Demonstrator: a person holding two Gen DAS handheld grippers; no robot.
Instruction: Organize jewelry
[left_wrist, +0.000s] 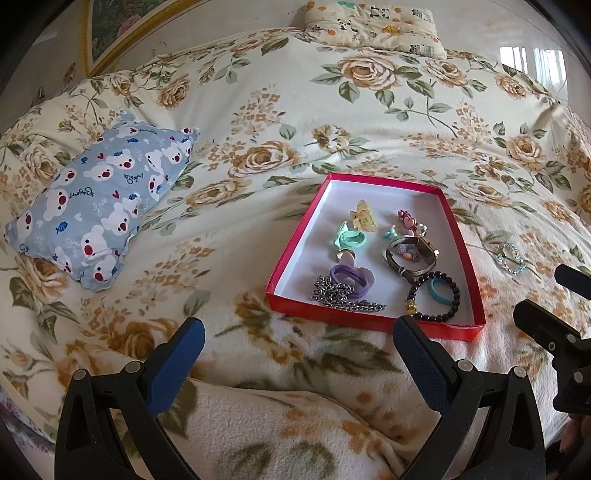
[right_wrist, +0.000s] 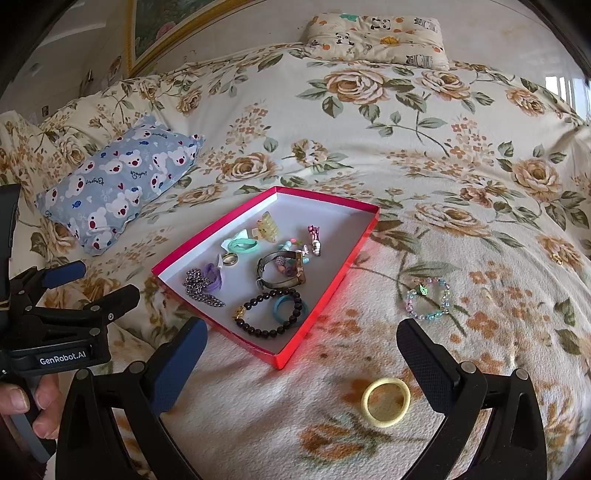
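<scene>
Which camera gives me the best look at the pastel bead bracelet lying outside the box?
The right wrist view: the pastel bead bracelet lies in full, unobstructed, on the blanket right of the red box. The left wrist view shows it only small and distorted near the frame's right edge.

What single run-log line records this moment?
grippers: left open, right open | red cardboard box: holds jewelry | outside: yellow hair tie, pastel beaded bracelet
</scene>
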